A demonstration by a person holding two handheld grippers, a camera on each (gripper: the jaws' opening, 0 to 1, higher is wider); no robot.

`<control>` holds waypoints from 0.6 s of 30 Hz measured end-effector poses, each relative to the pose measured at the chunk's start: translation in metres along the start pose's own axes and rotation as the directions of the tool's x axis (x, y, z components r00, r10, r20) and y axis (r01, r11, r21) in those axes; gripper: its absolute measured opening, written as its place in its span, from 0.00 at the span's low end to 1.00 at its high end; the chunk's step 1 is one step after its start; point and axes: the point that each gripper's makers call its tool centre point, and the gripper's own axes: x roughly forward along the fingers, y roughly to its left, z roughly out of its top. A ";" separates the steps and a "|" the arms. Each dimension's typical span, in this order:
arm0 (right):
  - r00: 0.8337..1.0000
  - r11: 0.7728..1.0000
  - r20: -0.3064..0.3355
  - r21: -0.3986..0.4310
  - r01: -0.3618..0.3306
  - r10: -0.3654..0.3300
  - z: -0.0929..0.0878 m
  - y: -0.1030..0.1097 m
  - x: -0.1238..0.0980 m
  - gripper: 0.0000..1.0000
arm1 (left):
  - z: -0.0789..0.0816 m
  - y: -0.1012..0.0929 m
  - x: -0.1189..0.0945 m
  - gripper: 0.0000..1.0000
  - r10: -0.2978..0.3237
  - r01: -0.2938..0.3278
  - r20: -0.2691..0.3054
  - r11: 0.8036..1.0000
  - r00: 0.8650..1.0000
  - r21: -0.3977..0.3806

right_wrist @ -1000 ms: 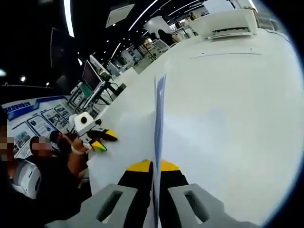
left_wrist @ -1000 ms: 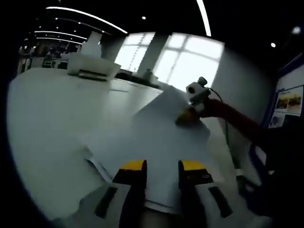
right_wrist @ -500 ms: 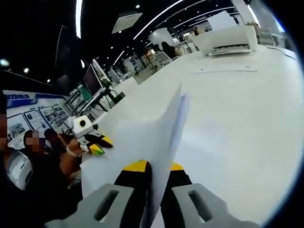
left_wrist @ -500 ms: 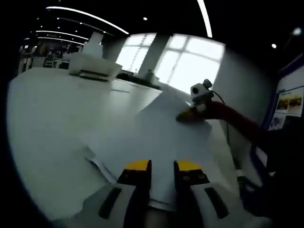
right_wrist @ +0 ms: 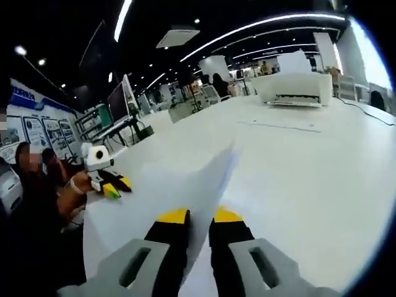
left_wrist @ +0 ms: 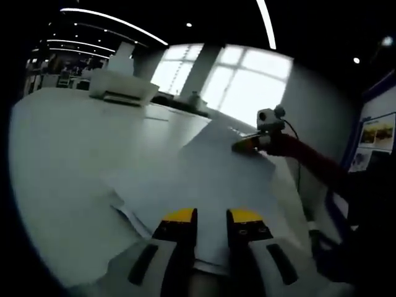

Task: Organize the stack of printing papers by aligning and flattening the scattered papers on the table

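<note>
Right gripper (right_wrist: 198, 215): jaws clamped on a paper sheet's (right_wrist: 185, 185) edge, raised off the desk (right_wrist: 309, 185), likely for squaring. Left gripper (left_wrist: 210, 214): jaws narrowly apart over the scattered paper stack (left_wrist: 198, 179), near edge between them.

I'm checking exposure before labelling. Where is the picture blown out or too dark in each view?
Left gripper view: the window is blown out white, and the paper and table look dim and grey. Right gripper view: the table is brightly lit and nearly featureless, the ceiling dark but for light strips, straight lines bowed by fisheye.
</note>
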 end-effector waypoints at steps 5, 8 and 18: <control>0.998 0.998 0.041 -0.030 0.048 -0.047 0.004 -0.012 -0.010 0.09 | 0.000 0.000 0.000 0.24 0.001 -0.001 0.000 1.000 1.000 0.004; 0.996 0.998 0.064 -0.022 0.062 -0.061 0.006 -0.017 -0.015 0.12 | 0.000 0.000 0.001 0.24 0.002 -0.002 0.000 1.000 1.000 0.008; 0.985 0.993 0.135 -0.040 0.110 -0.104 0.009 -0.015 -0.025 0.14 | 0.000 0.001 0.001 0.24 0.007 -0.007 0.001 1.000 1.000 0.018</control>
